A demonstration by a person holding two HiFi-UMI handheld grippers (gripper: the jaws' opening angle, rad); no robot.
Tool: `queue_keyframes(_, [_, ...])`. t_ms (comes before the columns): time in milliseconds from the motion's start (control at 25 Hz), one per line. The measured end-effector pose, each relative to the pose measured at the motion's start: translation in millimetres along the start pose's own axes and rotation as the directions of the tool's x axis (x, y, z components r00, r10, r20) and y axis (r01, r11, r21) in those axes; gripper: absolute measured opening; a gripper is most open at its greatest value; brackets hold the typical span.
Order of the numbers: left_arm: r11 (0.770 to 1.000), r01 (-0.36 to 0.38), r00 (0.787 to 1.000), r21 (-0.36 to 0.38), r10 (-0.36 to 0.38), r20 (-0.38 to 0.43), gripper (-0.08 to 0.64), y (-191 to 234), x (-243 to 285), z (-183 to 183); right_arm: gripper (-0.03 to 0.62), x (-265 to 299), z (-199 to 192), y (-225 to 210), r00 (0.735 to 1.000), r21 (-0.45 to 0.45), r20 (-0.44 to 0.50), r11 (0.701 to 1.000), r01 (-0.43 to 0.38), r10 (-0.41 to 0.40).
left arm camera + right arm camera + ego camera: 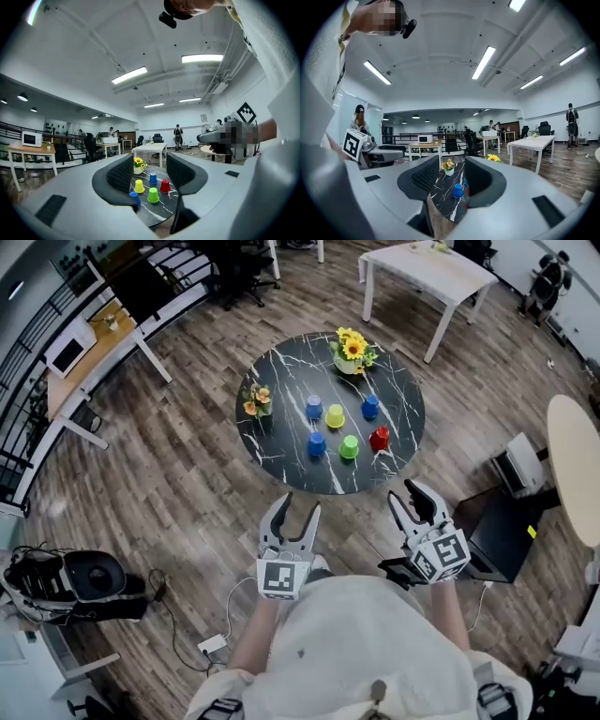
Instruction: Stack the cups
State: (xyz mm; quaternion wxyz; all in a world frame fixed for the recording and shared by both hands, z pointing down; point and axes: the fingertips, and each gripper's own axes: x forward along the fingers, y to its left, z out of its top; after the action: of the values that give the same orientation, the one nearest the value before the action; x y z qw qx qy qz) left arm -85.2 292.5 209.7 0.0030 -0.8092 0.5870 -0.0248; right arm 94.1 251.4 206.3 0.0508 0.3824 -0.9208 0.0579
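- Six cups stand apart on the round black marble table [281, 371], none yet stacked. At the back are the back-left blue cup [314, 407], the yellow cup [335, 415] and the back-right blue cup [370, 407]. Nearer me are the front blue cup [317, 443], the green cup [349, 446] and the red cup [379, 438].
- A sunflower vase [352, 352] sits at the table's far rim and a small posy [256, 401] at its left, both clear of the cups.
- The cups lie straight ahead of both grippers, which I hold short of the table's near edge, over bare wood floor [187, 484].
- The left gripper [300, 504] lines up nearest the front blue cup. The right gripper [410, 498] is nearest the red cup. I judge that each must travel forward before it can grasp anything.
- Both grippers are released: the jaws stand apart with nothing between the pads, only the distant table framed in the gap.
- The head view alone shows all six cups and their spacing.
- The left gripper view frames five cups, with the front blue one half behind its left jaw.
- The right gripper view gives me just one blue cup [458, 190] clearly; I cannot tell which of the three it is.
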Motion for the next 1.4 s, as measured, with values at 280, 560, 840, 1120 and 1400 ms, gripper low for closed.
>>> queue_keyframes(280, [1.000, -0.012, 1.000, -0.024, 0.012, -0.023, 0.225, 55.3, 17.2, -11.7, 0.190, 45.2, 3.0, 2.1, 0.999, -0.022, -0.035, 0.999, 0.026, -0.027])
queue_keyframes(560, [0.999, 0.022, 0.998, -0.038, -0.024, -0.057, 0.225, 54.8, 45.2, -28.5, 0.189, 63.9, -11.4, -21.1, 0.996, 0.000, -0.084, 1.000, 0.030, -0.030])
queue_keyframes(840, [0.999, -0.024, 0.998, -0.038, 0.022, -0.060, 0.225, 67.7, 92.7, -28.1, 0.190, 113.1, -22.9, -57.4, 0.991, -0.003, -0.125, 0.999, -0.044, 0.044])
queue_keyframes(1120, [0.996, -0.089, 0.992, -0.016, 0.087, -0.094, 0.225, 77.0, 153.0, -32.5, 0.183, 169.1, -20.6, -109.4, 0.979, -0.019, -0.138, 0.988, -0.154, 0.150])
queue_keyframes(1400, [0.986, -0.159, 0.978, -0.055, 0.149, -0.148, 0.225, 63.7, 198.7, -47.8, 0.181, 204.2, -24.6, -156.5, 0.952, -0.046, -0.163, 0.962, -0.269, 0.258])
